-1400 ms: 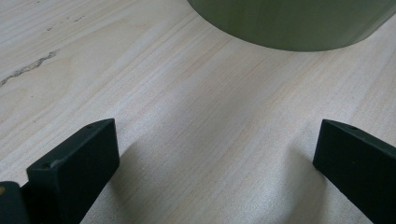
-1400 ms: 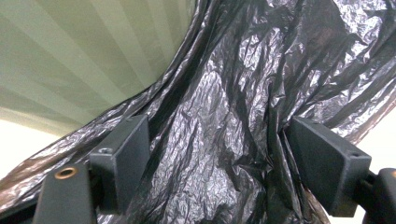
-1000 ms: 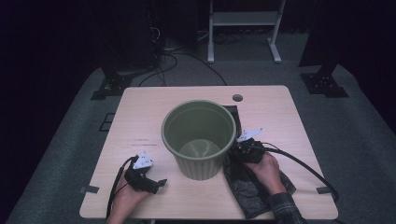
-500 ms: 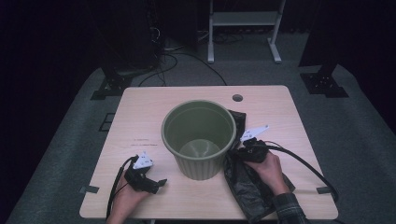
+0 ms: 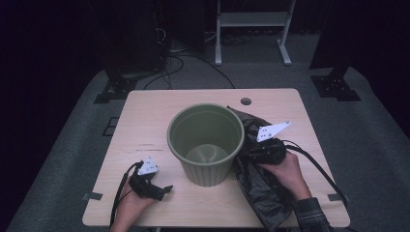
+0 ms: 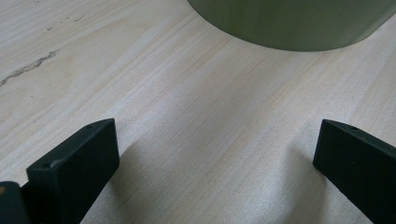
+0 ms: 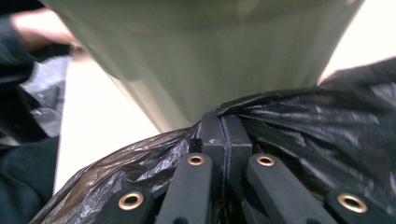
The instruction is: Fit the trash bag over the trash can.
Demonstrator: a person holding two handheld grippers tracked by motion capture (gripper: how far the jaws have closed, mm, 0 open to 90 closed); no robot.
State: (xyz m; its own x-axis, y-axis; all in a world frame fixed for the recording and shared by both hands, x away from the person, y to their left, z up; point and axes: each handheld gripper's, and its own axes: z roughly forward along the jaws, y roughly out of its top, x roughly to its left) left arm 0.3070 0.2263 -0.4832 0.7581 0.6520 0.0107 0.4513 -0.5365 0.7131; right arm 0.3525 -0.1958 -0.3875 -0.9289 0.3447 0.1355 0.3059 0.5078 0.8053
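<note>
- Pale wooden table (image 5: 159, 121), square to the person, carrying everything in play.
- Green bin (image 5: 205, 142) upright at mid-table, mouth open, empty, no liner in it yet.
- Black bin bag (image 5: 263, 193) crumpled just right of the bin, touching its side, trailing down to the near table edge.
- Compared with a second ago: bag no longer lying flat, now pulled up beside the bin, bunched higher against its wall.
- Right gripper (image 7: 223, 130) now shut tight after closing within the last second, a fold of the plastic pinched between its pads, seen close against the bin's ribbed wall in the right gripper view.
- Same right gripper (image 5: 258, 151) lifted from where it was, up near the level of the rim.
- Reading of that: grip secured, bag on its way up, most likely to be opened and lined over the rim, with the mouth still to be found.
- Left gripper (image 6: 215, 163) parked on bare wood near the foot of the bin, jaws wide apart, nothing between them, unmoved from a second ago.
</note>
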